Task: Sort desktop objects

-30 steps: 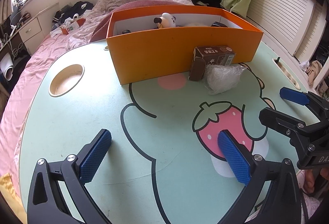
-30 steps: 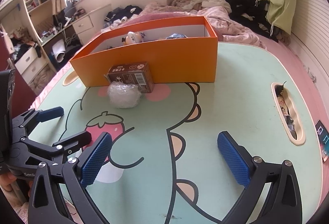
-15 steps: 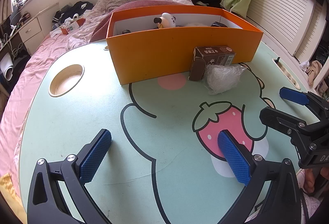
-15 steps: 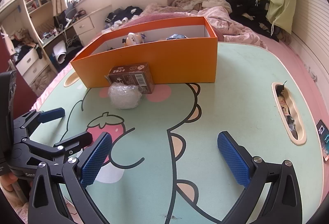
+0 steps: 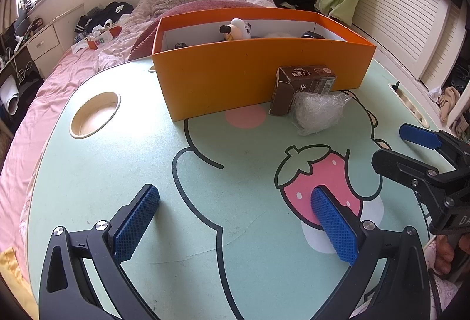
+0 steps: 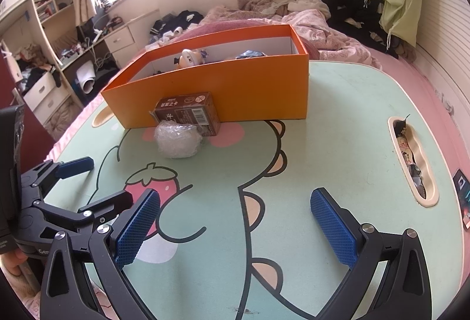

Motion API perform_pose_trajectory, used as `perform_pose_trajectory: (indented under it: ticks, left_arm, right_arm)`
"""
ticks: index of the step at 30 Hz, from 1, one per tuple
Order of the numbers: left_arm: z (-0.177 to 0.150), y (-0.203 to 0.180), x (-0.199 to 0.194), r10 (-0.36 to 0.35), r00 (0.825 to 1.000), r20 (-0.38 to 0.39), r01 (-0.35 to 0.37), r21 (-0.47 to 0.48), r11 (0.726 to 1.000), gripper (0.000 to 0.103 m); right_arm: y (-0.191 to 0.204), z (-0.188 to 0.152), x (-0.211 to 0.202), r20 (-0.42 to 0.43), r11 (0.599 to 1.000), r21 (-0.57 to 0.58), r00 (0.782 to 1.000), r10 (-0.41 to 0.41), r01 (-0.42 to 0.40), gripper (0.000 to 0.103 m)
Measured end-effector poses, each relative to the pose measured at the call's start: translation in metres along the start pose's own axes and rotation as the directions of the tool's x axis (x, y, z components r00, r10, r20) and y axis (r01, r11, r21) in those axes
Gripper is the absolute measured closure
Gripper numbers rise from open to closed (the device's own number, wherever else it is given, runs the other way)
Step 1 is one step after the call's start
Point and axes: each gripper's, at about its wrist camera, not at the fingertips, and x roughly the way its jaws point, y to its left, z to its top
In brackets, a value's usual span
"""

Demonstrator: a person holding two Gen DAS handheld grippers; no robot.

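An orange box stands at the far side of the green cartoon-print table, holding a small white figure and other items. Against its front wall leans a brown carton. A crumpled clear plastic wad lies just in front of the carton. My left gripper hovers open over the near table, empty. My right gripper is open and empty too; it also shows at the right edge of the left wrist view as the right gripper.
A round cup recess sits in the table at the left, and a long slot tray with small items at the right. A pink bed with piled clothes lies beyond the table. A hand shows at the lower right.
Both grippers stay open and nearly still; the right wrist view has drifted slightly toward the box.
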Motion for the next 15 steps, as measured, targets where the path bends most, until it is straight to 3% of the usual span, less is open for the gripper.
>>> perform_pose_trajectory:
  ticks: [6, 12, 15]
  left_arm:
    - [0.000, 0.001, 0.001, -0.005, 1.000, 0.002, 0.005, -0.004, 1.000, 0.000]
    - [0.000, 0.000, 0.001, -0.005, 1.000, 0.003, 0.005, -0.004, 1.000, 0.000]
    - [0.000, 0.000, 0.001, -0.005, 1.000, 0.003, 0.005, -0.004, 1.000, 0.000]
  right_arm:
    - [0.015, 0.024, 0.003, -0.011, 0.998, -0.005, 0.998, 0.069, -0.069, 0.000]
    - [0.051, 0.049, 0.023, -0.045, 0.991, -0.090, 0.994, 0.095, -0.098, 0.001]
    - [0.056, 0.049, 0.043, -0.094, 0.991, -0.097, 0.992, 0.084, -0.093, 0.014]
